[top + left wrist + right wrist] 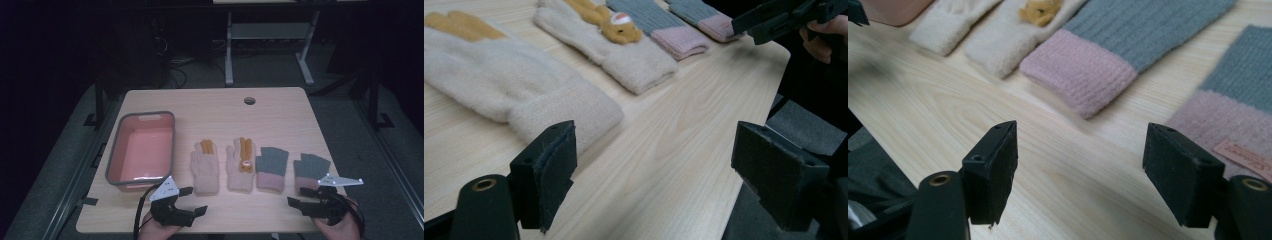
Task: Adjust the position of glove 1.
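Four gloves lay in a row across the near half of the table (280, 107), cuffs toward the person, fingers pointing far. From the left: a cream glove (205, 172) with orange fingers, a second cream glove (241, 167) with a small orange animal figure sewn on, then two grey gloves with pink cuffs, the inner one (272, 167) and the outer one (310, 170). A pink bin (112, 165) with a grey rim stood to the left of the row, apart from the first cream glove.

Left gripper (187, 200) hovered at the near edge, just near of the first cream glove's cuff, jaws released and nothing between them. In the left gripper view the cuff (569, 112) sat just beyond the left jaw. Right gripper (305, 196) hovered at the near right, jaws wide apart and bare, close to the outer grey glove's pink cuff (1228, 125).

Handling, as judged: knit gloves, light and soft, would drape and fold when lifted, no risk of breakage. Fleece on the cream pair looked thick and grippy; ribbed knit on the grey pair thinner. The doubled cuff looked the best hold: the thickest part, nearest the jaws, giving the pads bulk to bite. Pinching a single finger would likely let the rest dangle and swing. The sewn figure was best avoided as a grip point. Lying flat on wood, a cuff might need one jaw scraped under its edge.
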Demonstrator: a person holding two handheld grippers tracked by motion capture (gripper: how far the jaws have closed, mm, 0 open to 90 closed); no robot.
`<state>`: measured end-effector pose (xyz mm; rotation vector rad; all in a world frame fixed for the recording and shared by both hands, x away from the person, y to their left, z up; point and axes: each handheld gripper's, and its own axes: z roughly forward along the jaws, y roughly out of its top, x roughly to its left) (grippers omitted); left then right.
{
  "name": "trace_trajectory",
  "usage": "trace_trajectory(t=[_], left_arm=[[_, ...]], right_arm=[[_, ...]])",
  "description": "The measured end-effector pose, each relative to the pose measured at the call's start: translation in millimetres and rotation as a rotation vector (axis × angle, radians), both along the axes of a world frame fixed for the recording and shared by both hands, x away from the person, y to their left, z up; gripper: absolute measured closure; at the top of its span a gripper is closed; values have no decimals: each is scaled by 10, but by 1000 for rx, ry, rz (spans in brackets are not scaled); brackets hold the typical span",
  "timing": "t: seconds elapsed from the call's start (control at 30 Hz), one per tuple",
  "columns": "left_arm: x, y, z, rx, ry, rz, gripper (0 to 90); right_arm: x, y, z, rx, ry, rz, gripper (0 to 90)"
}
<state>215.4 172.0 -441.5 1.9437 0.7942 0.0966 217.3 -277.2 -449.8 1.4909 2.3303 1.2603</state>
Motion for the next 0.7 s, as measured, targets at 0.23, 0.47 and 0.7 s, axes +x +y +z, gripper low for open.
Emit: trace_trajectory(t=[0.23, 0.47, 0.7], left_arm=[[-7, 23, -13, -6, 8, 10, 182], [-7, 46, 9, 1, -3, 12, 181], [7, 28, 13, 12, -11, 11, 179]], right_arm=[[12, 34, 28, -4, -3, 15, 292], [93, 162, 71, -51, 14, 61, 289], [201, 305, 138, -63, 24, 118, 283]])
